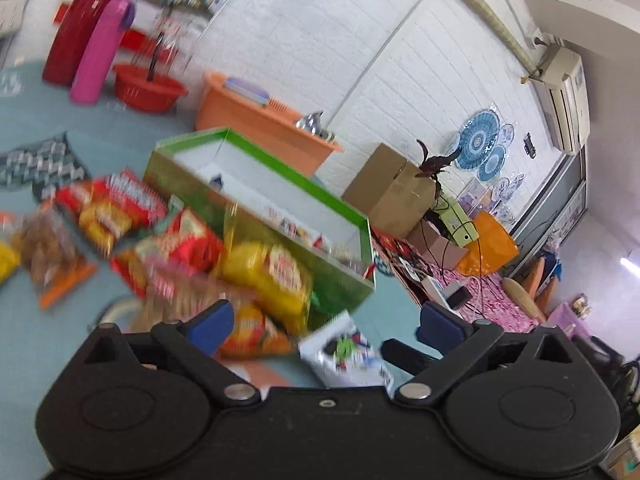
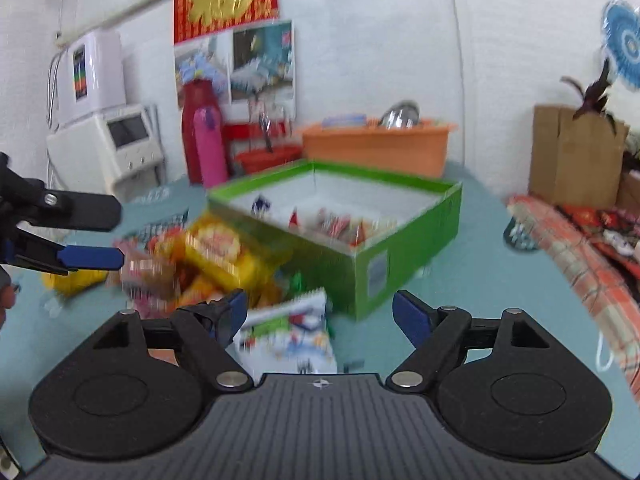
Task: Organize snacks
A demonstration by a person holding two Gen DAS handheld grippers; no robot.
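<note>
A green cardboard box (image 1: 340, 276) with a white inside stands open on the light blue table; it also shows in the right wrist view (image 2: 404, 256) with a few small snack packets (image 2: 340, 224) at its near end. A heap of snack bags lies beside it: a yellow bag (image 1: 276, 276), red bags (image 1: 188, 240) and a white packet (image 1: 344, 352), which is also in the right wrist view (image 2: 288, 332). My left gripper (image 1: 326, 322) is open and empty above the heap. My right gripper (image 2: 320, 314) is open and empty over the white packet. The left gripper's fingers (image 2: 92, 258) show at the left.
An orange tub (image 2: 380, 144), a red basket (image 1: 148, 88), a pink bottle (image 2: 210, 146) and a red bottle (image 1: 80, 20) stand at the table's back. A brown carton (image 2: 572, 156) and a patterned cloth (image 2: 588, 248) lie to the right. A white appliance (image 2: 120, 148) is at the left.
</note>
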